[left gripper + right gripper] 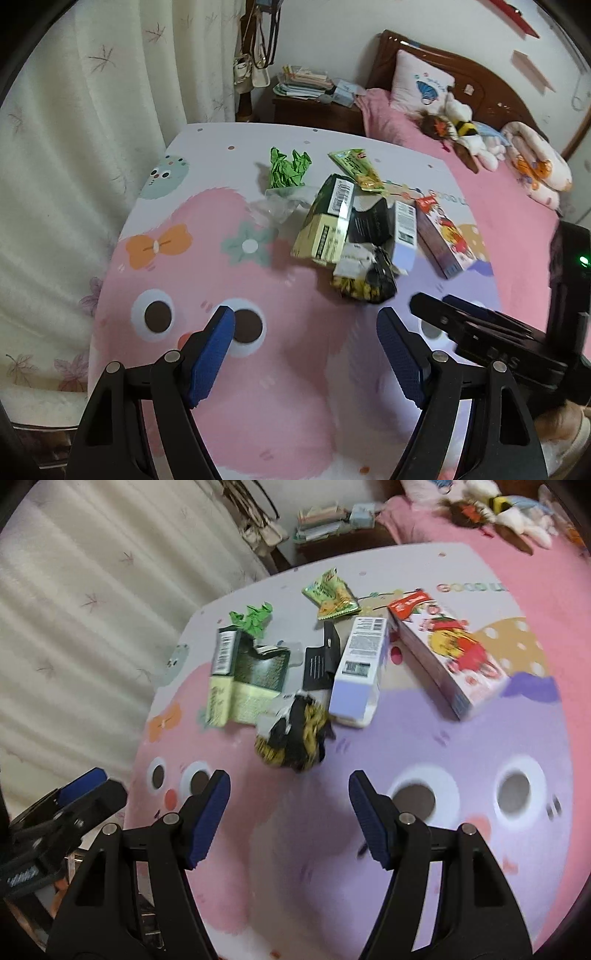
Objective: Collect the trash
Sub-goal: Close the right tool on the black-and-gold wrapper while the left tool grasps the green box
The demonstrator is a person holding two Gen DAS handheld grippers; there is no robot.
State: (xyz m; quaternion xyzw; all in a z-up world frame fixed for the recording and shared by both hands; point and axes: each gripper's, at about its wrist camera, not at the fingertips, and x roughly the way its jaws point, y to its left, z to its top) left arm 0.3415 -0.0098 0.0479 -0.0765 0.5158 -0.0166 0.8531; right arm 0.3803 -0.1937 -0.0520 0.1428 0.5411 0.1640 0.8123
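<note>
Trash lies piled on a cartoon-printed table (221,369) (424,867). A crumpled black and yellow wrapper (365,277) (295,734) is nearest to both grippers. Behind it sit a torn green carton (328,221) (240,679), a white box (404,232) (360,675), a pink carton with red cartoon print (443,236) (447,650), a green snack packet (356,168) (330,594) and crumpled green paper (288,168) (253,618). My left gripper (306,325) is open and empty, short of the wrapper. My right gripper (290,788) is open and empty just before the wrapper, and appears at the right edge (454,314).
A clear plastic scrap (277,203) lies beside the green carton. Cream curtains (74,147) hang left of the table. Beyond the table stand a dark nightstand with papers (314,96) and a pink bed with a pillow and plush toys (461,129).
</note>
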